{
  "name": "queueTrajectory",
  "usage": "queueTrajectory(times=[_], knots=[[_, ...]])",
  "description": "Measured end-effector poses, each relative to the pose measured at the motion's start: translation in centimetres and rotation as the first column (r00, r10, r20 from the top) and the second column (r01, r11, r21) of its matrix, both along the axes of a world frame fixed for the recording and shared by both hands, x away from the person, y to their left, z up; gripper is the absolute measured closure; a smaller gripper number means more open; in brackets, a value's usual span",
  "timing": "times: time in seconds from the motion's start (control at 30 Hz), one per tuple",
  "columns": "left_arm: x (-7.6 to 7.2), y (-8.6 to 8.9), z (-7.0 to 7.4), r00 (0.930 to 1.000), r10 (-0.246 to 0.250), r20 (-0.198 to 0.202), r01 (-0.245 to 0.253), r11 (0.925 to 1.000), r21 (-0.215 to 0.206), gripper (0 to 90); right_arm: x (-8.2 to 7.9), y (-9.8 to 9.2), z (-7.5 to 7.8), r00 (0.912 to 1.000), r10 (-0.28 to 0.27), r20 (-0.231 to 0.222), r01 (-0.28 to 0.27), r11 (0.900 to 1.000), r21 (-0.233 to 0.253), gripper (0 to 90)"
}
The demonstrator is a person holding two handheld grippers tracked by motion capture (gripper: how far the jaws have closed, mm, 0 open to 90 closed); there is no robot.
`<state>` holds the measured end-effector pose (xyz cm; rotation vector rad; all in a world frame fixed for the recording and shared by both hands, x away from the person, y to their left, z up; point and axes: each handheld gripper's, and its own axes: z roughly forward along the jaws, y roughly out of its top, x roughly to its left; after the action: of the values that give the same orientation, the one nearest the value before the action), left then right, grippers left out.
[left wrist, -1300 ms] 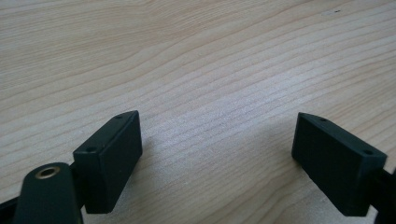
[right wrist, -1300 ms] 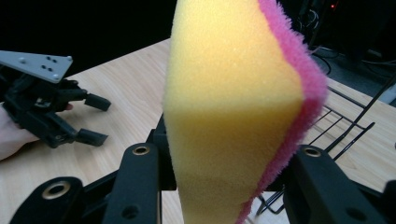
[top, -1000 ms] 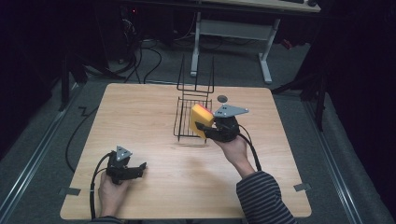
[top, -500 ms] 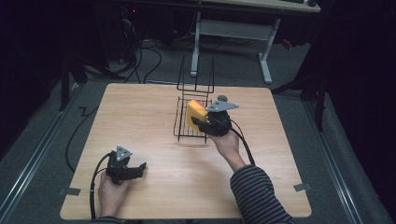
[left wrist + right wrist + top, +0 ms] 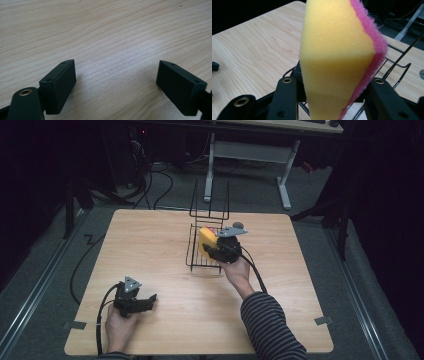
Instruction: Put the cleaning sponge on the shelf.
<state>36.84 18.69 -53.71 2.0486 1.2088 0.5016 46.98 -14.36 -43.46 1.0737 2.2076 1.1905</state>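
- The right gripper (image 5: pixel 212 246) sits at the centre of the high view, its fingers pinching a sponge (image 5: pixel 205 240), yellow foam with a pink scrub face
- The sponge hangs over the black wire rack (image 5: pixel 197 256), which stands mid-bench just left of that hand; whether it touches the wires yet I cannot tell
- In the right gripper view the sponge (image 5: pixel 337 57) stands on edge and is squeezed in at the bottom, with rack wires (image 5: pixel 395 66) to the lower right behind it
- The left gripper (image 5: pixel 145 301) rests on the bench (image 5: pixel 150 240) at lower left of the high view, fingers (image 5: pixel 58 85) spread wide over bare wood, holding nothing
- Risk, as I see it: the foam is soft and pinched at one end, so it may spring or tip when let go and land across the wires or fall outside the rack
- The rack looks light; a nudge from the gripper could slide or tilt it, and the other hand is too far off to steady it
- The trailing cable (image 5: pixel 257 275) could snag a wire on the way out
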Motion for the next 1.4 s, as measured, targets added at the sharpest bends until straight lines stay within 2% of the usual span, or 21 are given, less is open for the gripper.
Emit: queueTrajectory(times=[0.07, 0.17, 0.27, 0.37, 0.6, 1.2, 1.27, 1.4], knots=[[0.0, 0.0, 0.0, 1.0000, 0.000, 0.000, 0.000, 1.0000, 0.000, 16.7, 0.2, 0.1, -0.2, 1.0000, -0.005, -0.007, 0.005, 1.000, 0.002, 60.2], [0.0, 0.0, 0.0, 1.0000, 0.001, 0.001, -0.001, 1.0000, 0.000, 16.7, 0.9, 0.4, -1.1, 0.9995, -0.020, -0.026, 0.019, 1.000, -0.022, 60.1], [0.0, 0.0, 0.0, 1.0000, 0.001, 0.001, -0.001, 1.0000, 0.000, 16.7, 1.1, 0.6, -1.5, 0.9993, -0.026, -0.028, 0.025, 0.999, -0.035, 60.0], [0.0, 0.0, 0.0, 1.0000, 0.001, 0.001, -0.001, 1.0000, 0.000, 16.7, 1.3, 1.1, -1.9, 0.9995, -0.028, -0.015, 0.026, 0.997, -0.071, 59.9], [0.0, 0.0, 0.0, 1.0000, 0.001, 0.001, -0.001, 1.0000, 0.001, 16.7, 1.8, 1.3, -2.7, 0.9978, -0.048, -0.046, 0.046, 0.997, -0.056, 59.9], [0.0, 0.0, 0.0, 1.0000, 0.001, 0.001, -0.001, 1.0000, 0.001, 16.7, 2.3, 1.4, -3.7, 0.9947, -0.057, -0.086, 0.052, 0.997, -0.064, 59.2], [0.0, 0.0, 0.0, 1.0000, 0.000, 0.001, 0.000, 1.0000, 0.001, 16.7, 2.3, 1.4, -3.7, 0.9947, -0.058, -0.085, 0.052, 0.997, -0.063, 56.7], [0.0, 0.0, 0.0, 1.0000, 0.002, 0.003, -0.002, 1.0000, 0.003, 16.7, 2.3, 1.4, -3.7, 0.9941, -0.063, -0.088, 0.057, 0.996, -0.070, 44.8]])
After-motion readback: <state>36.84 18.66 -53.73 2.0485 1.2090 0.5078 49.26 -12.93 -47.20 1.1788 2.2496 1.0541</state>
